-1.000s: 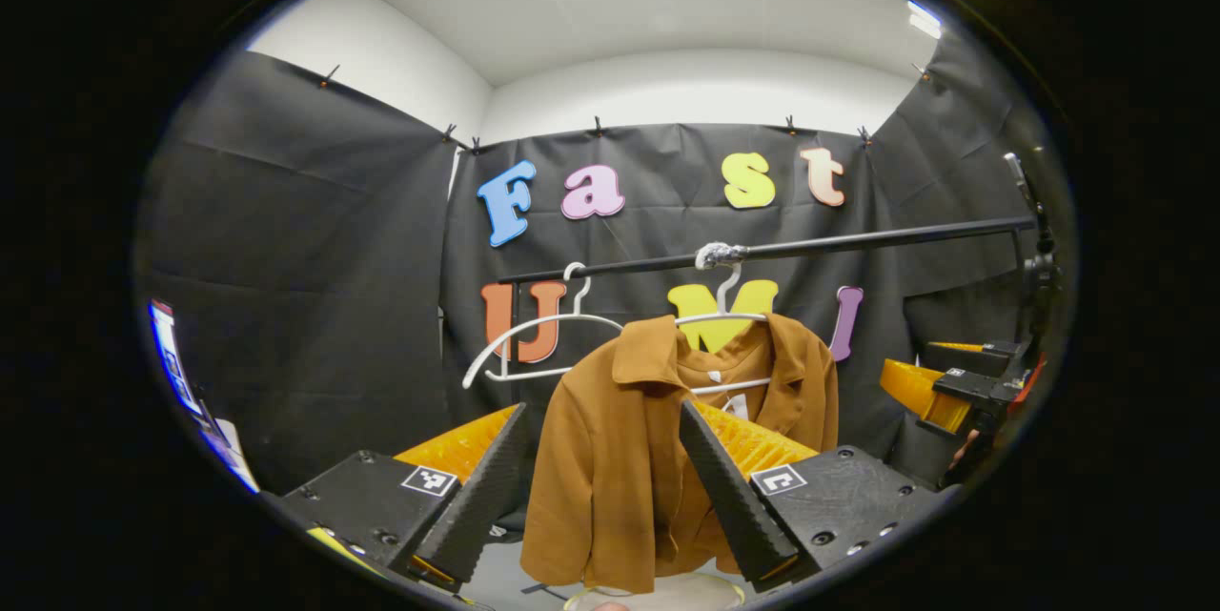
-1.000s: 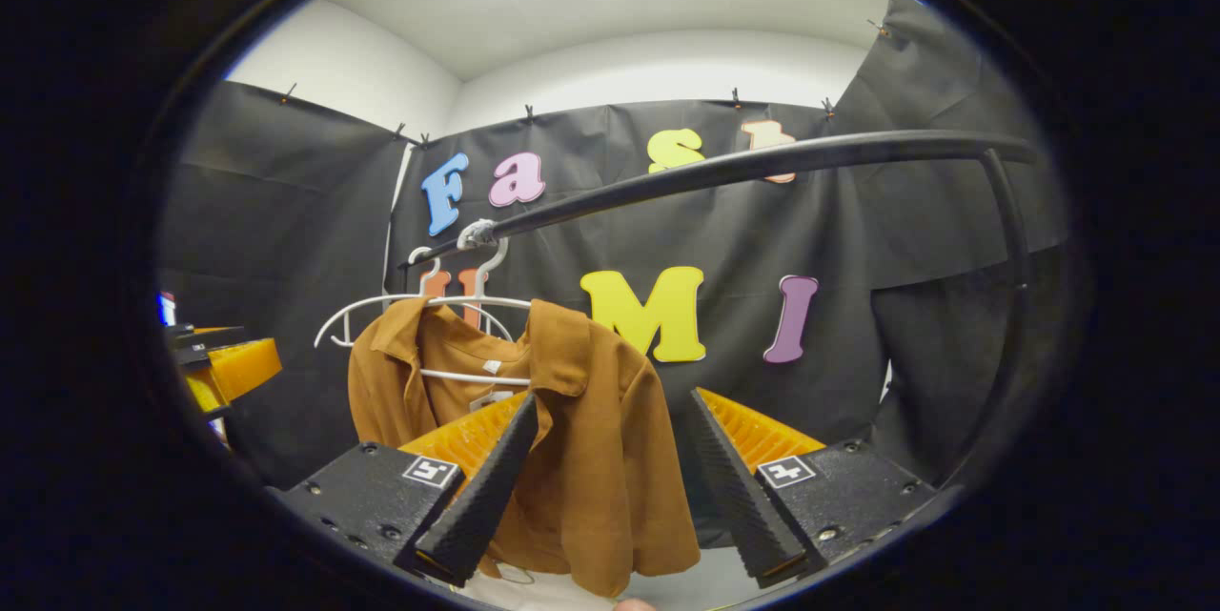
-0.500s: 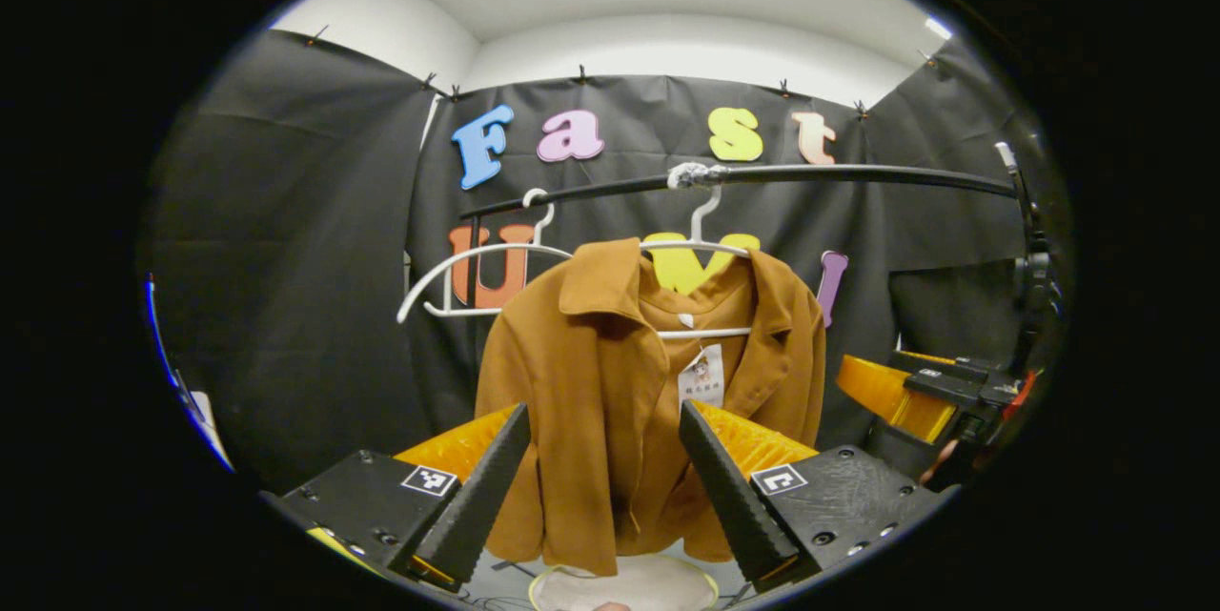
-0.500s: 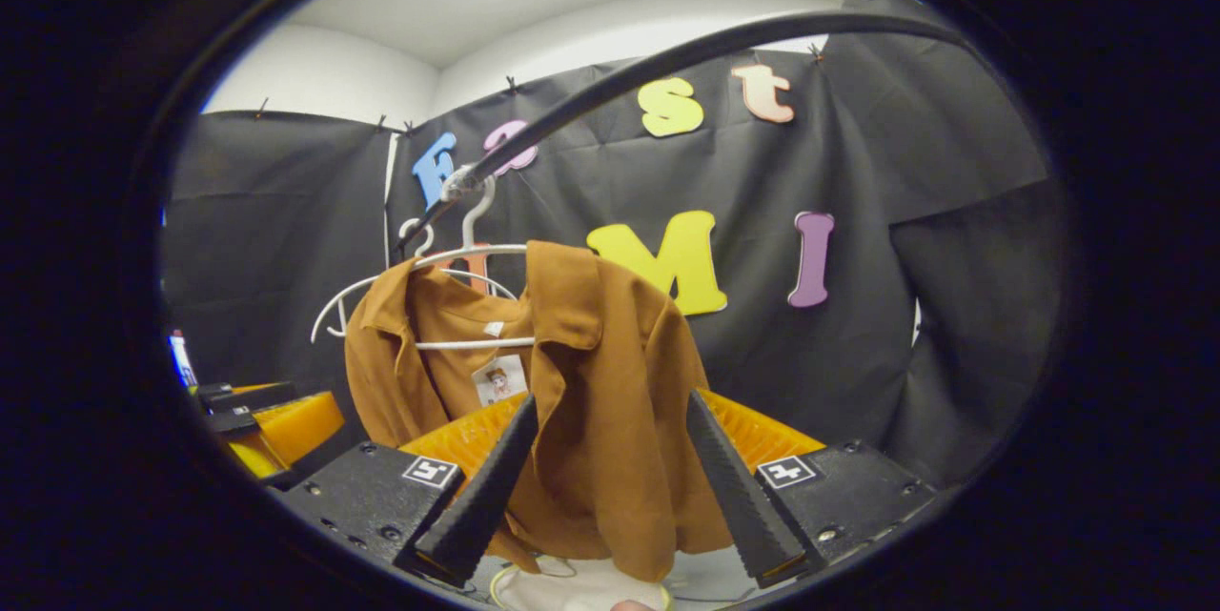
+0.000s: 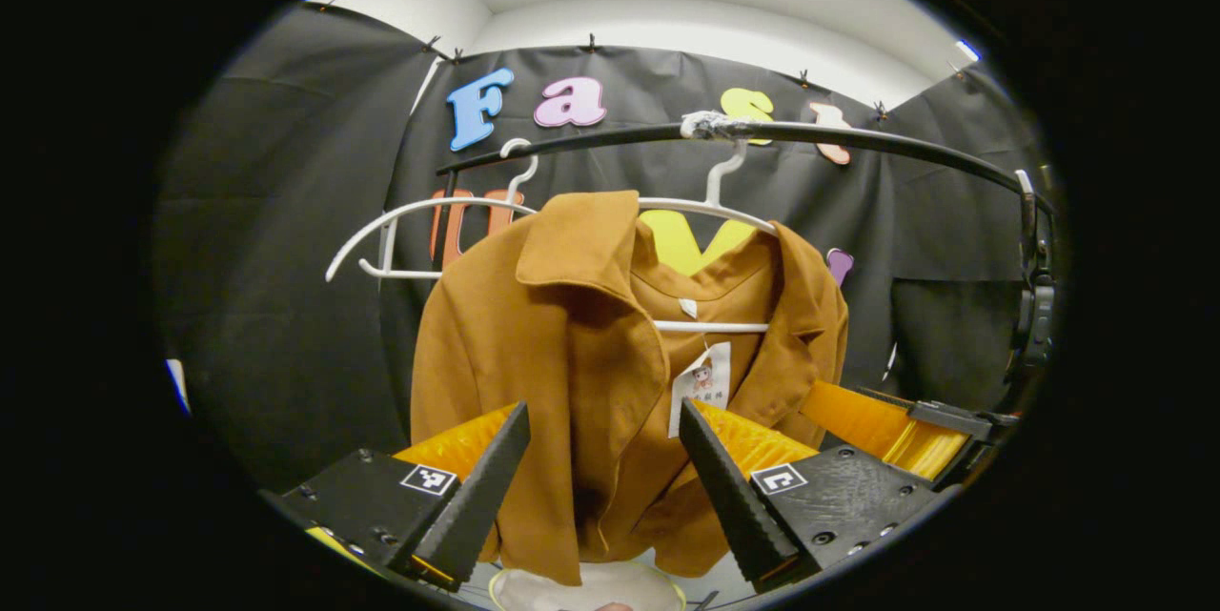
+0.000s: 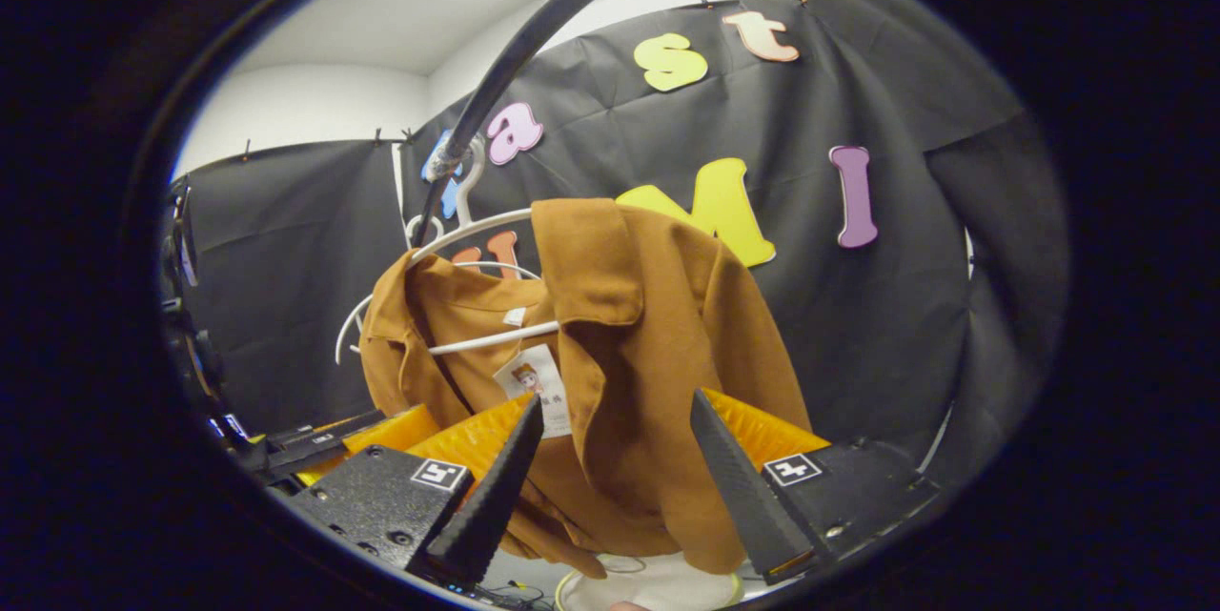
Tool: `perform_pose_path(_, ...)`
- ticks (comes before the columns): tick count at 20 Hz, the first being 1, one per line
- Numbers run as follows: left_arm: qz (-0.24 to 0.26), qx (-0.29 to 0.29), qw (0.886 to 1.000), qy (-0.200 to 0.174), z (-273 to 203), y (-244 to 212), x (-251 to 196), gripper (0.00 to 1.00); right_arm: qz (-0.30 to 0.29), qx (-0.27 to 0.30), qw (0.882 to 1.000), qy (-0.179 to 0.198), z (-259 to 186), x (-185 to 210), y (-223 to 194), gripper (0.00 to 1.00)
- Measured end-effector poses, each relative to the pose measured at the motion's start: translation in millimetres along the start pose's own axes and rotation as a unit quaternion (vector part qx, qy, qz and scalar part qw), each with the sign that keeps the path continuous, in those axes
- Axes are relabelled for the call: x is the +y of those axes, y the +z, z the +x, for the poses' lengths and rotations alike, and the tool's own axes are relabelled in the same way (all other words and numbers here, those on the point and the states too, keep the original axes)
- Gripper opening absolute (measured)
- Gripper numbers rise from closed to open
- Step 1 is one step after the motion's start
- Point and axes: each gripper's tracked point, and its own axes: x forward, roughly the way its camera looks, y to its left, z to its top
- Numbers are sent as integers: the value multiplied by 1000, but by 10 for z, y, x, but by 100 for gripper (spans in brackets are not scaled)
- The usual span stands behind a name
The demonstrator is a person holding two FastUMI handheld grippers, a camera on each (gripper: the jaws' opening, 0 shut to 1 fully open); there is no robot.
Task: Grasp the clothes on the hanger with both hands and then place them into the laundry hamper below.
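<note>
In the left gripper view I see the shirt [image 5: 572,373] on its hanger [image 5: 705,211] under the rail [image 5: 858,139], a spare hanger [image 5: 400,230] left of it, and its tag [image 5: 701,382], too small to read. My left gripper [image 5: 603,487] gapes wide, gripping nothing, with the hamper [image 5: 586,587] rim below.

In the right gripper view my right gripper [image 6: 615,487] is spread wide too, the shirt's [image 6: 658,354] shoulder hanging between its fingers; I cannot tell if it touches.

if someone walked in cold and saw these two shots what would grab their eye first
The brown collared jacket dominates both views, hanging open on a white hanger from the black rail, a paper tag dangling inside its neckline. Next come the left gripper and right gripper, each with black ridged jaws spread wide at the bottom of its own view, framing the jacket's lower half. A pale hamper rim peeks out beneath the hem.
</note>
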Motion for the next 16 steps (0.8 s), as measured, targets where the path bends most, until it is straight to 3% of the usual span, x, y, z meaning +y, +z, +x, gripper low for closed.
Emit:
perform_pose_path(4, -7, 5, 1000, 2, 178, 17, 54, 96, 11, 6, 1000, -2, 304, 22, -28, 98)
perform_pose_path(8, -18, 11, 1000, 6, 299, -29, 88, 100, 49, 16, 998, -19, 569, -25, -108, 98)
perform_pose_path(11, -27, 17, 999, 7, 384, -55, 92, 100, 72, 12, 997, -29, 683, -54, -120, 93)
perform_pose_path(12, -29, 17, 999, 9, 424, -62, 111, 100, 82, 9, 996, -34, 718, -80, -107, 96)
perform_pose_path(16, -47, 18, 999, 10, 527, -26, 133, 100, 128, -4, 991, -27, 770, -100, -40, 94)
